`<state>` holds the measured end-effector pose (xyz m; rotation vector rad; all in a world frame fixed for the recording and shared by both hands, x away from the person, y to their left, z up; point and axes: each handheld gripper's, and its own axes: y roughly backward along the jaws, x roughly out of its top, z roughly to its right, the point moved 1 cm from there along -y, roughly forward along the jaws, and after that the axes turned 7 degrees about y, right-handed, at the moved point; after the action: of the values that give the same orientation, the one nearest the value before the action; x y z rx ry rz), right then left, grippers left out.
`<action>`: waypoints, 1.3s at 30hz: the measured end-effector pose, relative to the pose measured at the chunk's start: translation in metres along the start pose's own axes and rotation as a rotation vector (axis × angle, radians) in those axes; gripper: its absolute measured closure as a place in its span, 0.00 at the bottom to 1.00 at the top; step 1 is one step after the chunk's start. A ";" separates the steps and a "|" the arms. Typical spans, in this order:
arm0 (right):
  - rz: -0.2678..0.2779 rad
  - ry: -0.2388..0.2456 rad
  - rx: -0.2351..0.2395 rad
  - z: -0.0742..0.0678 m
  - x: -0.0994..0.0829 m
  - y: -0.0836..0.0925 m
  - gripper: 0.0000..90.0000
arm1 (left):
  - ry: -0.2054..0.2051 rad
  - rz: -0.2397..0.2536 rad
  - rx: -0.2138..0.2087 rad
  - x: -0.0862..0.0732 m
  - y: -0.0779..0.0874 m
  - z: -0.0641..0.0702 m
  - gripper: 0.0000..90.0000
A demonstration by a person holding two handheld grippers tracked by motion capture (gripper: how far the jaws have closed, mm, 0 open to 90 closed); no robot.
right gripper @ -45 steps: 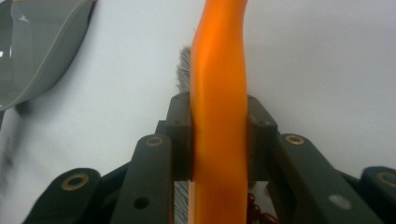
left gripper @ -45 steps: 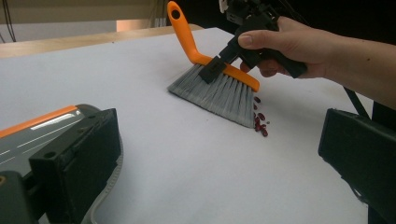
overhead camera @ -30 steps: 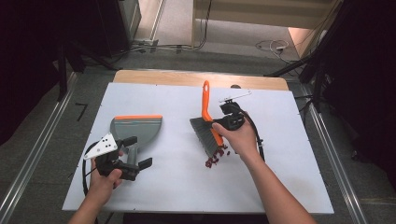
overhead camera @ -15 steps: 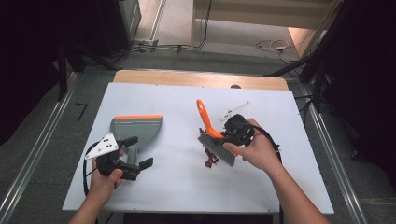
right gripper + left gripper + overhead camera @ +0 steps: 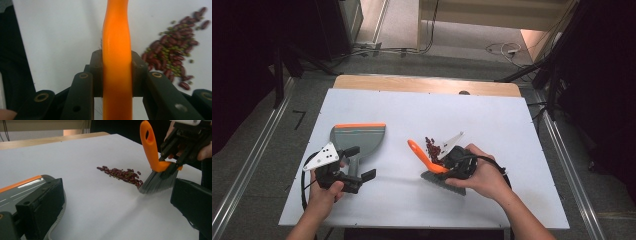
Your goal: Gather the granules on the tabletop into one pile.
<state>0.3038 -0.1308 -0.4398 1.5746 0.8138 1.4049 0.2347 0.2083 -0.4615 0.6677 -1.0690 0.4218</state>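
A small pile of dark red beans [image 5: 432, 146] [image 5: 122, 173] [image 5: 172, 52] lies mid-table. My right gripper [image 5: 444, 162] [image 5: 117, 72] is shut on the orange handle of a hand brush [image 5: 419, 152] [image 5: 150, 150] [image 5: 116, 37]. The brush's grey bristles [image 5: 157, 182] rest on the table at the near side of the pile, and its handle leans left. A grey dustpan [image 5: 359, 135] [image 5: 22, 190] with an orange lip lies flat on the left. My left gripper [image 5: 361, 162] [image 5: 117, 195] sits low at the dustpan's handle end, jaws wide apart, with bare table between them.
The white table [image 5: 512, 125] has a wooden strip along its far edge. There is open surface right of the beans and between the dustpan and the pile. Cables trail from both grippers toward the near edge.
The right hand has brought the brush down toward the near edge and tipped its handle from upright to leaning left. The left hand and the dustpan have stayed put.
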 end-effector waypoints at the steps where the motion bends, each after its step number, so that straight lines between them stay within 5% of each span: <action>1: -0.013 0.006 -0.001 -0.001 0.000 -0.003 0.76 | 0.000 0.001 -0.001 0.000 0.000 0.000 0.00; 6: -0.021 0.004 0.019 0.001 0.003 -0.011 0.76 | 0.000 0.001 -0.001 0.000 0.000 0.000 0.00; 15: -0.003 -0.005 0.048 0.032 0.001 -0.018 0.76 | 0.001 0.003 -0.001 0.000 0.000 0.000 0.00; 24: -0.005 0.028 0.023 0.052 0.010 -0.021 0.76 | 0.000 0.003 -0.001 0.000 0.000 0.001 0.00; 39: 0.019 -0.004 0.004 0.078 0.017 -0.024 0.75 | 0.001 0.003 -0.001 0.000 0.000 0.001 0.00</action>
<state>0.3844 -0.1192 -0.4548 1.5913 0.8012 1.4136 0.2338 0.2080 -0.4611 0.6644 -1.0695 0.4243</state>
